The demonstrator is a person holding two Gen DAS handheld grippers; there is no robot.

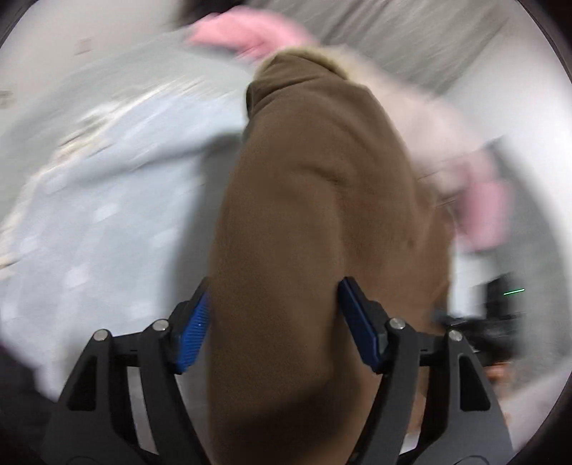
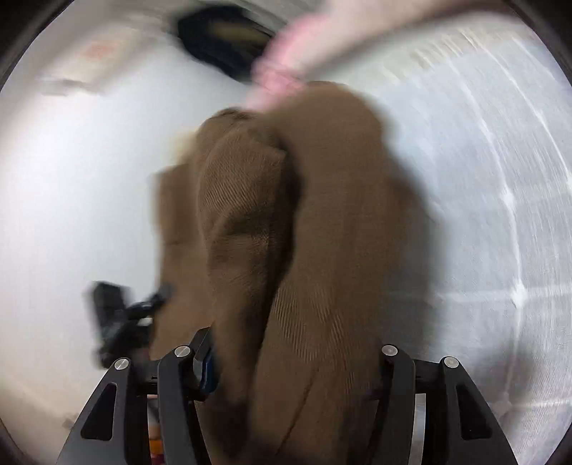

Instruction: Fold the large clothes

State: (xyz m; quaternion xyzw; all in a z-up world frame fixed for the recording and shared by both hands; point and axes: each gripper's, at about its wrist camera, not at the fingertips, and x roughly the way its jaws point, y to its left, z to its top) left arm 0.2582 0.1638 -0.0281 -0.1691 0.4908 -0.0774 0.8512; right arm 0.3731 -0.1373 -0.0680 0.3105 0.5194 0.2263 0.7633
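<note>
Blurred behind everything, a pale blue bedspread [image 1: 107, 221] is filling the background. We are clamping the left gripper [image 1: 273, 325] on a thick fold of the brown coat [image 1: 321, 200], its blue pads [image 1: 193, 332] pressing either side. We are clamping the right gripper [image 2: 296, 361] on the coat [image 2: 321, 250] too, bunched fabric hiding one finger. Beyond the coat, pink cloth [image 1: 246, 32] is trailing past its collar.
</note>
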